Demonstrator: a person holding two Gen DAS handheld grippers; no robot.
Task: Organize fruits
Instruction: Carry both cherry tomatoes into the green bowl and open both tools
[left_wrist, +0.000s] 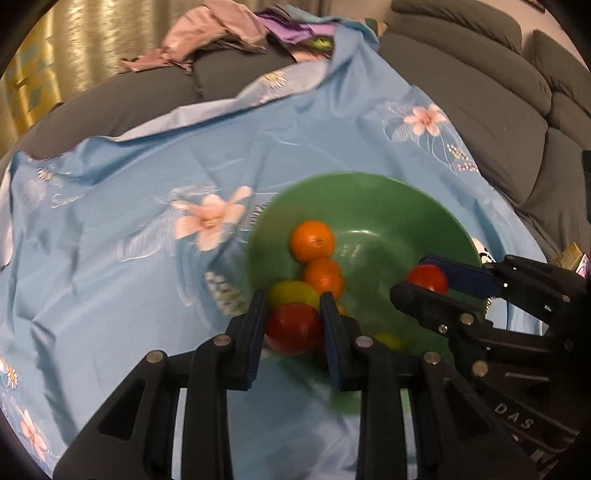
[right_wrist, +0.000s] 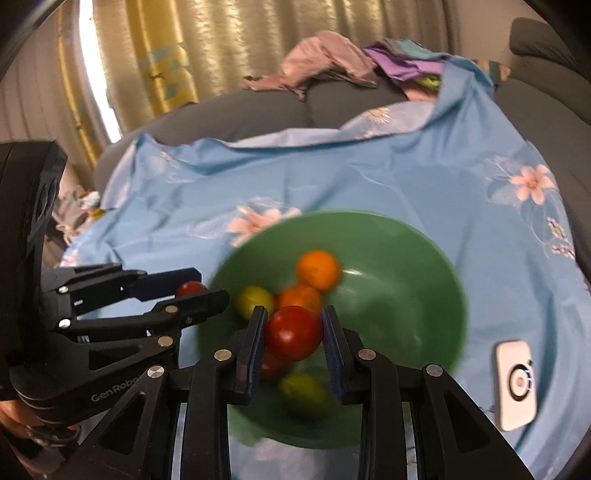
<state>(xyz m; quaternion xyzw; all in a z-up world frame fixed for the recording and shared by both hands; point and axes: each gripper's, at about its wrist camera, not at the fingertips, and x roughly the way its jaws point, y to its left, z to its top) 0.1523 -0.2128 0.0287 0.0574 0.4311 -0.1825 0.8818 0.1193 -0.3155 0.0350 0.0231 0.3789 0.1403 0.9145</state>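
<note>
**— Tongs first: what's the left pair doing?**

— Left tongs (left_wrist: 293, 306) are clamping a red fruit (left_wrist: 293, 326) between their blue pads and hanging over the near left part of the bowl (left_wrist: 388, 214). From the other side, that fruit is showing right at the left rim. I can't tell whether it's riding inside the rim or just above it.

**— And what's lying in the bowl?**

— Two oranges (left_wrist: 312, 240) are touching each other near the middle, with a yellow fruit (left_wrist: 291, 293) sitting just beside them. Another red one (right_wrist: 271, 365) and another yellow one (right_wrist: 301, 393) are lying low against the near wall. The bowl is resting on a blue cloth (left_wrist: 129, 177) spread over a grey sofa (left_wrist: 480, 92).

**— The right pair?**

— Right tongs (right_wrist: 294, 314) are gripping a second red fruit (right_wrist: 293, 332), pinching it at its sides over the bowl's near half. Further right, a white gadget (right_wrist: 515, 384) is lying on the cloth, apart from the bowl.

**— So which step are we watching?**

— I'm guessing both hands are carrying reds at once. Whether they're bringing them in or lifting them out to sort by colour, I can't say.

**— What's the next move asking for?**

— If it's a drop, each pair is going to need bare green underneath and a low, gentle release, since round fruit rolls. The two pairs are working near each other, so they'll need to keep clear.
</note>
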